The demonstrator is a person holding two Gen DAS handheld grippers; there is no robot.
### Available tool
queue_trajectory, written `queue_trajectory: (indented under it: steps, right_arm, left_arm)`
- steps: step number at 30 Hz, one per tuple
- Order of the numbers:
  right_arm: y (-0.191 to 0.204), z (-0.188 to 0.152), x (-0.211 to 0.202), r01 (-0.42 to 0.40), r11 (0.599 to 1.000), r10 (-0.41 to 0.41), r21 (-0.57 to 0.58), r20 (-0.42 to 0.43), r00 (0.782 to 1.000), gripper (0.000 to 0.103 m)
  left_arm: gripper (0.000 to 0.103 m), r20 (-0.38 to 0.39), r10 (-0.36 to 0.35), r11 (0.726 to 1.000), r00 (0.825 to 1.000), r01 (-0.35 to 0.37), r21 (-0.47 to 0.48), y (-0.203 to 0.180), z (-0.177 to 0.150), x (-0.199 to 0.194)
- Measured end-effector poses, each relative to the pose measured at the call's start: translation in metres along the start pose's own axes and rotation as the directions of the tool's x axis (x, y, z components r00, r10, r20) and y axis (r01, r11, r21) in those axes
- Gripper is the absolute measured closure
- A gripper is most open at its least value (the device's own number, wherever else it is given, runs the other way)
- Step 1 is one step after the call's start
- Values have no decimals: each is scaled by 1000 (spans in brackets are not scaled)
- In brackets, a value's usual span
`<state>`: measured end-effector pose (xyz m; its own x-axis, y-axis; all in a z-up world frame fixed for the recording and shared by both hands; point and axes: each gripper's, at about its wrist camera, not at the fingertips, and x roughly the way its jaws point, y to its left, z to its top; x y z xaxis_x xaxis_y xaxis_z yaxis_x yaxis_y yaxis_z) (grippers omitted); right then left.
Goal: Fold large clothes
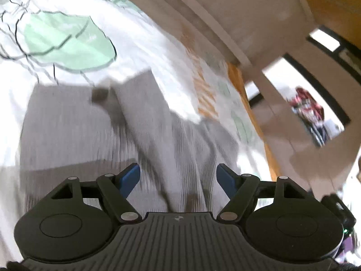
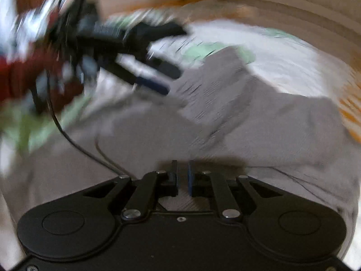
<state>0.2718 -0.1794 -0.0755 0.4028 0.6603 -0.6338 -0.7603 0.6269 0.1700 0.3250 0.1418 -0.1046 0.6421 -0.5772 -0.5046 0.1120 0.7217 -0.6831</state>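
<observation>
Left wrist view: a large grey ribbed knit garment (image 1: pixel 94 135) lies rumpled on a white bedsheet printed with pale green leaf shapes outlined in black (image 1: pixel 67 43). The cloth spreads from the bottom of the frame up to the middle, with dark creases running through it. The left gripper (image 1: pixel 178 176) hangs just above the grey fabric, its two blue-tipped fingers (image 1: pixel 129 177) spread wide with nothing between them.

Right wrist view, heavily blurred: the same grey garment (image 2: pixel 259 122) fills the lower and middle frame, bunched into a raised fold toward the centre. The right gripper (image 2: pixel 182 178) sits low over it, its fingers drawn close with only a narrow gap; whether cloth is pinched there cannot be told. The left gripper (image 2: pixel 158 76) appears at upper left, fingers apart, above the garment's far edge. A thin black cable (image 2: pixel 67 133) trails across the cloth.

The sheet carries an orange striped band (image 1: pixel 205 90) near its edge. Past the bed runs an orange-brown wooden frame edge (image 1: pixel 250 110), then a beige floor (image 1: pixel 293 135). A mirror-like panel on a beige wall (image 1: pixel 315 113) shows a figure in red and white.
</observation>
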Motion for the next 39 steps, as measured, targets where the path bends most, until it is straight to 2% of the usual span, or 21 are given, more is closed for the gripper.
queue_trajectory:
  steps: [2, 3, 7, 12, 13, 14, 15, 16, 17, 18, 20, 22, 24, 26, 29, 31, 33, 34, 37, 38, 39]
  right_arm:
    - [-34, 9, -14, 39, 984, -52, 174, 70, 996, 42]
    - [-50, 12, -20, 49, 968, -76, 248, 100, 992, 38]
    - [-103, 21, -18, 117, 871, -184, 478, 96, 978, 38]
    - [-134, 18, 4, 70, 776, -167, 627, 97, 981, 38]
    - [-137, 17, 7, 73, 765, -170, 639, 92, 981, 38]
    - [-140, 17, 12, 88, 754, -180, 651, 76, 981, 39]
    - [-142, 17, 17, 110, 738, -194, 666, 54, 980, 44]
    - [-147, 22, 21, 122, 725, -195, 677, 33, 980, 59]
    - [-145, 24, 22, 121, 725, -187, 678, 25, 982, 89]
    - [-145, 31, 22, 113, 737, -178, 666, 31, 983, 91]
    - [-137, 53, 6, 62, 801, -160, 596, 113, 981, 91]
    - [-130, 71, -16, 8, 854, -146, 520, 225, 963, 91]
    - [-130, 72, -30, -27, 862, -134, 506, 280, 951, 91]
    - [-137, 59, -28, -2, 850, -150, 526, 247, 957, 91]
    - [-156, 26, 2, 119, 806, -193, 580, 66, 979, 88]
    - [-161, 4, 14, 193, 787, -227, 587, -15, 974, 84]
    - [-161, -8, 8, 175, 781, -226, 600, 10, 974, 83]
    - [-160, -11, 3, 170, 777, -227, 606, 19, 974, 83]
    - [-156, -11, -8, 145, 780, -224, 609, 56, 973, 81]
    - [-153, -7, -7, 138, 776, -223, 615, 63, 973, 72]
    - [-152, -8, -9, 122, 772, -216, 624, 76, 973, 57]
  left_arm:
    - [30, 41, 22, 1000, 999, -22, -14, 2, 10, 4]
    - [30, 58, 31, 999, 998, -29, -20, 4, 15, 6]
    - [30, 41, 58, 996, 997, -55, -71, 10, 26, 26]
    - [33, -35, 43, 993, 998, -47, -104, 19, 33, 46]
    - [57, -48, 28, 993, 998, -33, -112, 23, 34, 50]
    - [96, -55, 17, 992, 998, -24, -123, 26, 35, 54]
    - [96, -55, 28, 990, 998, -35, -136, 25, 36, 54]
    - [96, -43, 32, 990, 999, -37, -135, 23, 37, 52]
    - [96, -26, 24, 992, 999, -27, -124, 18, 40, 47]
    - [96, -1, 5, 994, 1000, -5, -112, 12, 44, 40]
    - [96, 52, -49, 993, 997, 54, -106, 1, 48, 18]
    - [96, 82, -102, 990, 991, 109, -88, -6, 46, -3]
    - [96, 63, -93, 995, 994, 96, -31, -5, 35, -11]
    - [94, 19, -29, 999, 999, 28, 17, 3, 22, -4]
    - [95, -53, 78, 996, 996, -80, -32, 35, 0, 14]
    - [95, -45, 33, 996, 998, -37, -77, 50, -9, 14]
    - [94, -37, 25, 997, 999, -28, -65, 48, -8, 8]
    - [92, -31, 17, 999, 999, -18, -35, 44, -6, 6]
    - [58, -1, 3, 1000, 1000, -2, 15, 34, 3, 0]
    - [49, 14, -9, 1000, 1000, 9, 2, 34, 6, 0]
    - [47, 26, -13, 1000, 1000, 14, -15, 35, 9, 0]
